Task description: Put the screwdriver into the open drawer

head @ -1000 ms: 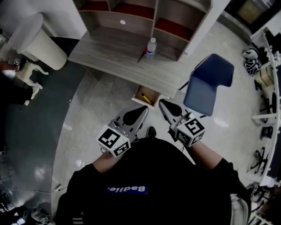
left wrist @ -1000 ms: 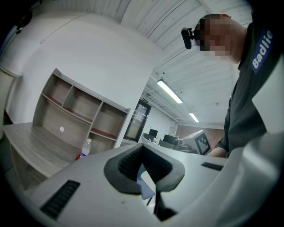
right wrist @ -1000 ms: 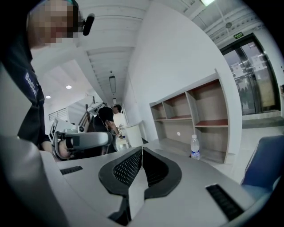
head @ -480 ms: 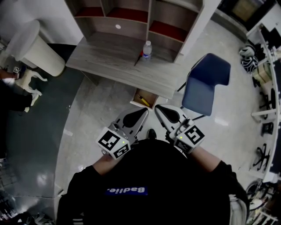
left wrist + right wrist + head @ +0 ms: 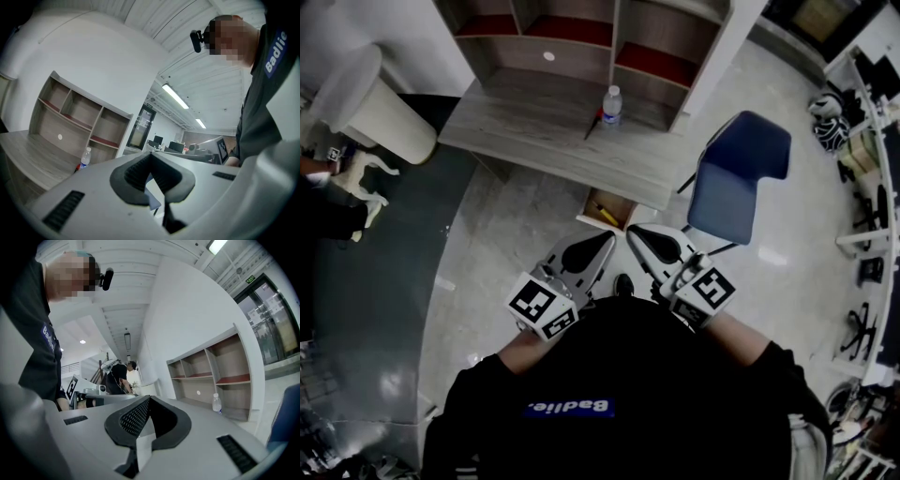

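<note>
Under the wooden desk (image 5: 534,141) an open drawer (image 5: 598,200) holds a yellow-handled screwdriver (image 5: 607,216) lying slantwise. A slim tool with a red end (image 5: 592,124) lies on the desk beside a water bottle (image 5: 610,105). My left gripper (image 5: 608,235) and right gripper (image 5: 629,229) are held close to my body, just short of the drawer, tips nearly side by side. Both point level. The left gripper (image 5: 151,154) is shut with nothing in it, and the right gripper (image 5: 149,398) is shut and empty too.
A blue chair (image 5: 736,183) stands right of the drawer. Open shelves (image 5: 581,42) rise at the back of the desk. A white rounded seat (image 5: 370,94) sits at far left. In the right gripper view, a person (image 5: 119,376) stands in the distance.
The right gripper's tip has shifted a little toward the left gripper's tip. The left gripper has kept still. Both stay shut and empty.
</note>
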Demonstrator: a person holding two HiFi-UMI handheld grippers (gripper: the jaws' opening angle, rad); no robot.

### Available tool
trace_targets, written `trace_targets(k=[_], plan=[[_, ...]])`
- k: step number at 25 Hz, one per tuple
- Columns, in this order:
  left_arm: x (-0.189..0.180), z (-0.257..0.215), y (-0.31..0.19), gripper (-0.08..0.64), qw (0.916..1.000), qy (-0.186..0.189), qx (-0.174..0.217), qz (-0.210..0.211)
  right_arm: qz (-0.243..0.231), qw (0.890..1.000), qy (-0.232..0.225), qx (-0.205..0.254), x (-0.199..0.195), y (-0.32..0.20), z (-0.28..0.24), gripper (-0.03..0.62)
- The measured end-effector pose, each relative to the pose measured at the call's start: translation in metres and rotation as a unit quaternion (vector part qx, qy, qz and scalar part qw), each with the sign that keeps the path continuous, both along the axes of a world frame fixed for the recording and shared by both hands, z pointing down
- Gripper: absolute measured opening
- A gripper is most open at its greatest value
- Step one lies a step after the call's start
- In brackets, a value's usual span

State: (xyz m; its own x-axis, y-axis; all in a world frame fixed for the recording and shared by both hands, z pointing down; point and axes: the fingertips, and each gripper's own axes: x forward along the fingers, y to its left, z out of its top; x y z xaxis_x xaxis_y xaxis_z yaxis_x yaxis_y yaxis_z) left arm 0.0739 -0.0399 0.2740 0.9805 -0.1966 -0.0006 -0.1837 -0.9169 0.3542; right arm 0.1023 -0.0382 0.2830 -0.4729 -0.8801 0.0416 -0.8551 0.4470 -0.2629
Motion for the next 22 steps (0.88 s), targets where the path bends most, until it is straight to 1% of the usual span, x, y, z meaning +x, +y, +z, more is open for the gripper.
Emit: trace_targets(k=[14, 22], plan=[[0.0031, 0.0000, -0.0013, 0.002, 1.0000, 0.000, 0.001, 0.004, -0.001, 1.000, -0.008, 0.001, 0.0004, -0.0021, -0.0030, 0.028], [0.0027, 0.0007, 0.0000, 0.002, 1.0000, 0.000, 0.001, 0.003, -0.003, 1.000, -0.004, 0.003, -0.0009, -0.0012, -0.0024, 0.028]])
